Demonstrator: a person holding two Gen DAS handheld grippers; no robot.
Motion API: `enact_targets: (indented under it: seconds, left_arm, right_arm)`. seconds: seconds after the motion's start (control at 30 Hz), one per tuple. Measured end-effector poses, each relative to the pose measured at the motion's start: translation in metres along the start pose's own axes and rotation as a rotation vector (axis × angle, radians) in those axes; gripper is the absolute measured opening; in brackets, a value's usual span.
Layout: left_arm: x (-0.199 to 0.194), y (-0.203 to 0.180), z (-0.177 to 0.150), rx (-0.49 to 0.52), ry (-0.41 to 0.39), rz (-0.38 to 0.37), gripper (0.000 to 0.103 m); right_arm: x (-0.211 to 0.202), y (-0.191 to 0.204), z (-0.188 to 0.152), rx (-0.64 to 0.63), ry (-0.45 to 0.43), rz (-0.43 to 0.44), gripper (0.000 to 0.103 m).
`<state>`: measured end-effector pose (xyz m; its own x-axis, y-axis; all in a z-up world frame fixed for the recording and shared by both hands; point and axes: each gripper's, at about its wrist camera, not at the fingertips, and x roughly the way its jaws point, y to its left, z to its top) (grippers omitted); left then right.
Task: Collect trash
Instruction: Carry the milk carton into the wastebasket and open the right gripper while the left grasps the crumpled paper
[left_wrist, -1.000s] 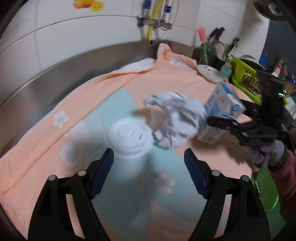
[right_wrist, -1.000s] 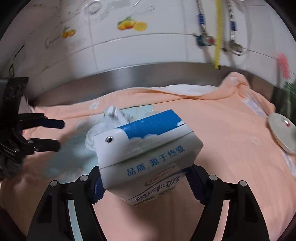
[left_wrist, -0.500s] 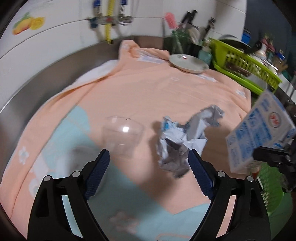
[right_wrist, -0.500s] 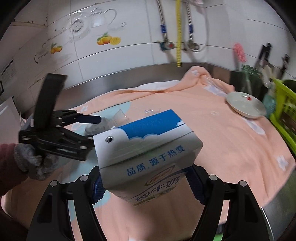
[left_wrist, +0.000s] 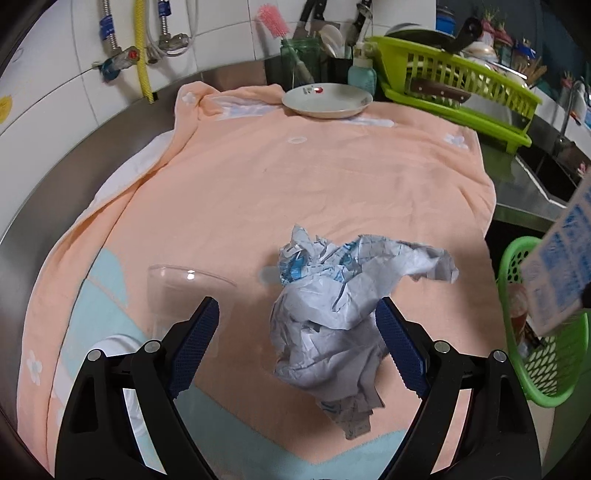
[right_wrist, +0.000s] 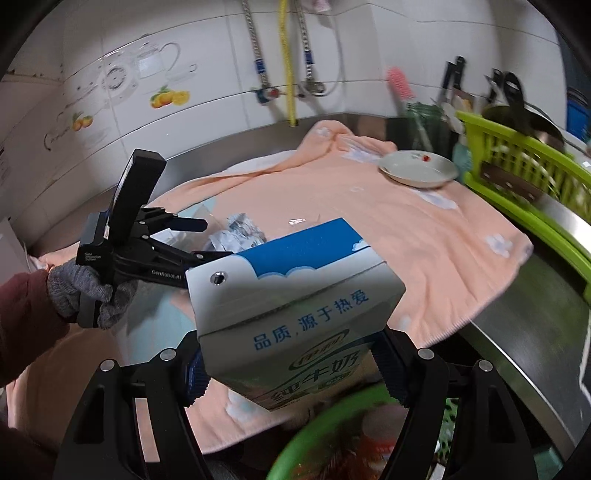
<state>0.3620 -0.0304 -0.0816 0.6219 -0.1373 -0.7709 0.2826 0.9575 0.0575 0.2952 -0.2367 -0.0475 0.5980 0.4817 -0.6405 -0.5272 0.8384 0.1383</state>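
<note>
A crumpled grey-blue paper wad (left_wrist: 340, 310) lies on the peach towel (left_wrist: 332, 177). My left gripper (left_wrist: 299, 343) is open, its fingers on either side of the wad's near part. A clear plastic cup (left_wrist: 181, 291) and a white lid (left_wrist: 122, 354) lie to its left. My right gripper (right_wrist: 295, 369) is shut on a blue-and-white milk carton (right_wrist: 295, 306) and holds it over a green trash basket (right_wrist: 332, 435). The carton (left_wrist: 561, 266) and the basket (left_wrist: 543, 373) also show at the right of the left wrist view. The left gripper also shows in the right wrist view (right_wrist: 199, 240).
A white plate (left_wrist: 327, 99) sits at the towel's far edge. A green dish rack (left_wrist: 458, 85) and a jar of utensils (left_wrist: 299, 59) stand behind it. Steel counter (right_wrist: 517, 332) lies right of the towel. Pipes run down the tiled wall (right_wrist: 221, 74).
My right gripper carried the carton right, off the towel and over the green basket. My left gripper swung right and closed in around the paper wad, still open.
</note>
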Motion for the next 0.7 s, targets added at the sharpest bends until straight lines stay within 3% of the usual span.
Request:
enact_targets:
  seconds: [0.4,0.5,0.6,0.7]
  left_arm:
    - [0.017,-0.014,0.001,0.002,0.023,-0.017,0.083]
    - [0.013,-0.016,0.000,-0.010,0.010,-0.054,0.059]
    - [0.008,-0.022,-0.002,0.010,-0.010,-0.045,0.046]
    - [0.003,-0.025,-0.004,0.009,-0.015,-0.055,0.022]
  right_arm:
    - [-0.038,-0.036,-0.055,0.136,0.048,-0.112,0.071]
    - [-0.047,-0.044,-0.072,0.166,0.065,-0.147,0.072]
    - [-0.055,-0.055,-0.087,0.213,0.089,-0.182,0.072]
    - [-0.060,-0.066,-0.100,0.246,0.115,-0.218,0.071]
